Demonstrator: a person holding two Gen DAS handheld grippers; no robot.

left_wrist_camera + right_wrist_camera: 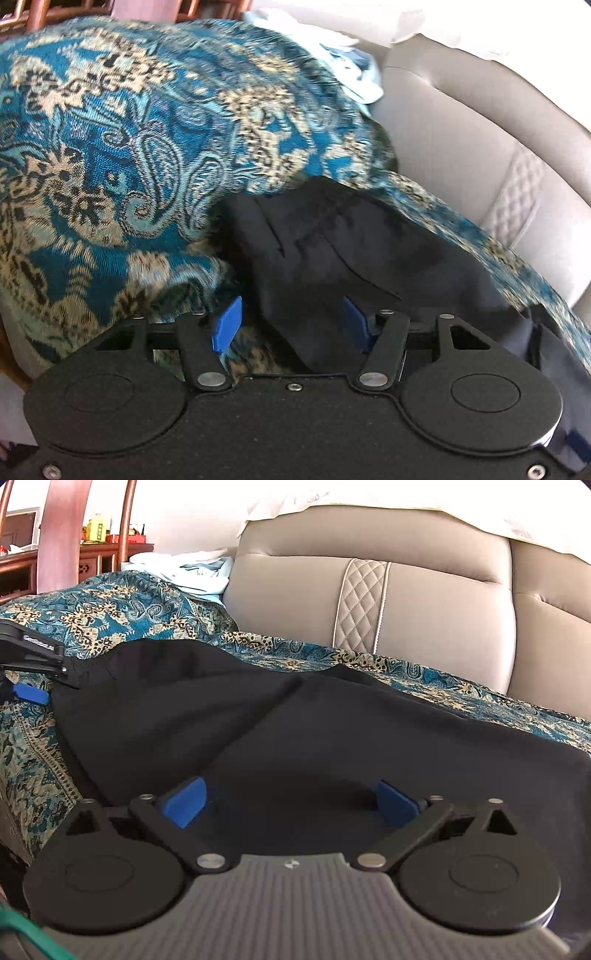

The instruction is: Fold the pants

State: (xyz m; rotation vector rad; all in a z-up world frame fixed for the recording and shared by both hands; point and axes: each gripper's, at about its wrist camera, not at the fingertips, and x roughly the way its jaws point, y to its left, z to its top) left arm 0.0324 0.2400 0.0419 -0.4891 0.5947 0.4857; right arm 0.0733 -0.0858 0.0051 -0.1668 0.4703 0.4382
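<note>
Black pants [332,731] lie spread on a blue and gold patterned cloth [110,609] over a sofa seat. In the left wrist view a bunched end of the pants [332,251] runs between the jaws of my left gripper [291,323]. The cloth lies against the right pad and a gap shows at the left pad, so this gripper is open. My right gripper [290,801] stands wide open low over the pants, its blue pads [184,803] apart with nothing pinched. At the pants' left end, in the right wrist view, a blue pad [31,695] of the left gripper shows.
The beige leather sofa back [424,602] with a quilted strip [362,605] rises behind the pants. Light blue and white laundry [184,572] is piled at the far left of the seat. Red-brown wooden furniture [62,546] stands beyond the sofa.
</note>
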